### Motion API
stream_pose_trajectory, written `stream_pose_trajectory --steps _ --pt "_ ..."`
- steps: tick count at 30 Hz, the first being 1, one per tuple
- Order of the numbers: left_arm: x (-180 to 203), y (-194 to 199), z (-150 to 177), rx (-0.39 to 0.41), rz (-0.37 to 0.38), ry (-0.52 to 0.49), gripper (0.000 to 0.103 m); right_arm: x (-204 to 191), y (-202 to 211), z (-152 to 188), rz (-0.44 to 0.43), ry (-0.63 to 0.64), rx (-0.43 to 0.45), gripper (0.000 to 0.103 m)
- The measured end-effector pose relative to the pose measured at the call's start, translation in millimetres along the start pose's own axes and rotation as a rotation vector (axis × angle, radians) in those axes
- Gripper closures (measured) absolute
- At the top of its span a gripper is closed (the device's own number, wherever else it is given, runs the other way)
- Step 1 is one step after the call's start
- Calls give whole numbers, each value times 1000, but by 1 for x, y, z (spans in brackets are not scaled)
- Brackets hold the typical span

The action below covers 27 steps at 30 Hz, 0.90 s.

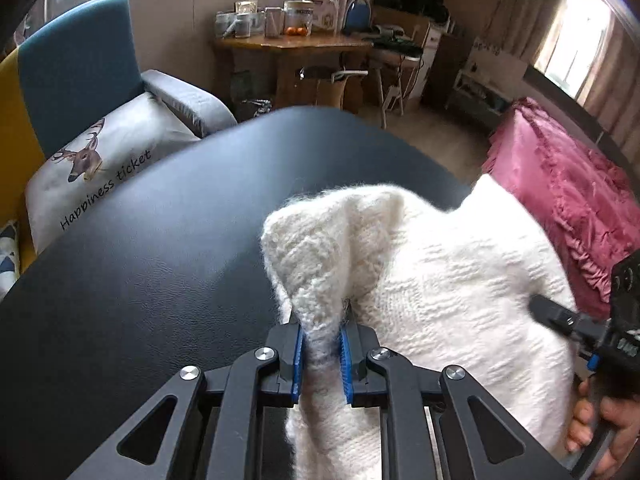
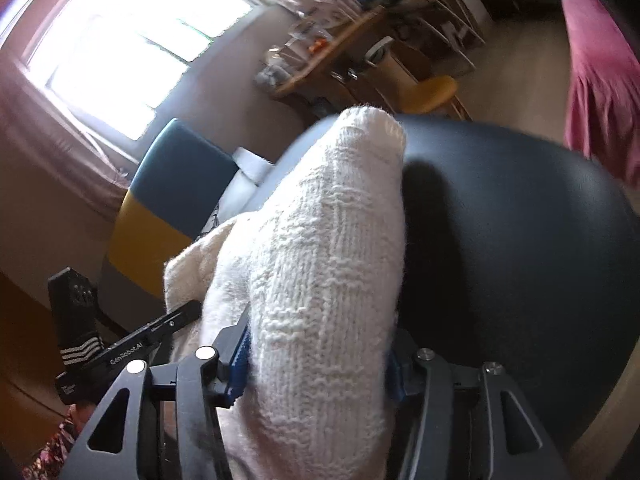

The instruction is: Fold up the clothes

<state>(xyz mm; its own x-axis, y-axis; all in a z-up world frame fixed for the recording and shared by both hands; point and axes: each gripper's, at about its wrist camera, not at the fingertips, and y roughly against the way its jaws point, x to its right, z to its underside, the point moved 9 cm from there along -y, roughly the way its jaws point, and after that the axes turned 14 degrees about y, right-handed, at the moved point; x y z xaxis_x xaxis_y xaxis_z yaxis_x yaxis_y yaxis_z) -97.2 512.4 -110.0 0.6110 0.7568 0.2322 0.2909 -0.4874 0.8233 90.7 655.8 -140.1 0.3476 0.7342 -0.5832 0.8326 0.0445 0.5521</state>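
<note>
A cream-white, chunky knitted sweater (image 1: 432,280) is lifted over the black leather-topped bench (image 1: 140,260), bunched between both tools. The left gripper (image 1: 322,354) pinches a narrow fold of the knit tight between its blue pads (image 1: 298,360), the wool rising in a peak above them. The right gripper (image 2: 318,364) clasps a much thicker roll of the same sweater, its jaws standing wider around the bulk, the fabric reaching forward over the bench. A hand (image 1: 604,428) grips the right tool's handle. Beside the bench sits a blue and yellow sofa (image 1: 72,68), and a ruffled pink bedspread (image 1: 568,200) lies at the other side
</note>
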Motion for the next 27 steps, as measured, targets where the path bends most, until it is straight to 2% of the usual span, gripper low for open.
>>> stream_pose_trajectory --steps 5,7,8,11,12,13,15,16,18,19,20,22,24,27 --pt "0 -5 1 -26 -18 -23 77 -4 -2 7 -11 -54 14 41" --pt "-5 -2 -4 -40 -15 -4 62 -9 7 6 8 -60 20 41" --pt "-11 3 -7 -26 -31 8 60 -19 11 0 31 -53 34 41" --pt "-23 37 -14 103 -92 46 62 -39 55 -10 115 27 117 41" --pt "-25 50 -16 152 -105 54 62 -49 72 -13 138 74 151 46" --pt "-16 64 -13 200 -85 32 62 -62 83 -14 146 135 169 47" --pt "7 71 2 234 -94 -52 62 -88 86 -10 167 260 133 52" --pt "18 74 10 249 -98 -95 62 -98 79 -3 178 312 100 58" --pt "30 59 31 202 -122 -159 65 -117 65 9 200 415 34 66" --pt "33 51 41 179 -137 -183 73 -125 58 16 210 459 1 70" --pt "36 43 50 155 -152 -205 77 -126 49 24 218 476 -33 71" --pt "28 35 67 139 -187 -213 78 -126 35 39 248 511 -90 72" --pt "20 37 76 154 -189 -195 77 -124 30 49 300 559 -127 75" --pt "4 32 91 163 -180 -152 71 -107 22 72 364 587 -199 78"
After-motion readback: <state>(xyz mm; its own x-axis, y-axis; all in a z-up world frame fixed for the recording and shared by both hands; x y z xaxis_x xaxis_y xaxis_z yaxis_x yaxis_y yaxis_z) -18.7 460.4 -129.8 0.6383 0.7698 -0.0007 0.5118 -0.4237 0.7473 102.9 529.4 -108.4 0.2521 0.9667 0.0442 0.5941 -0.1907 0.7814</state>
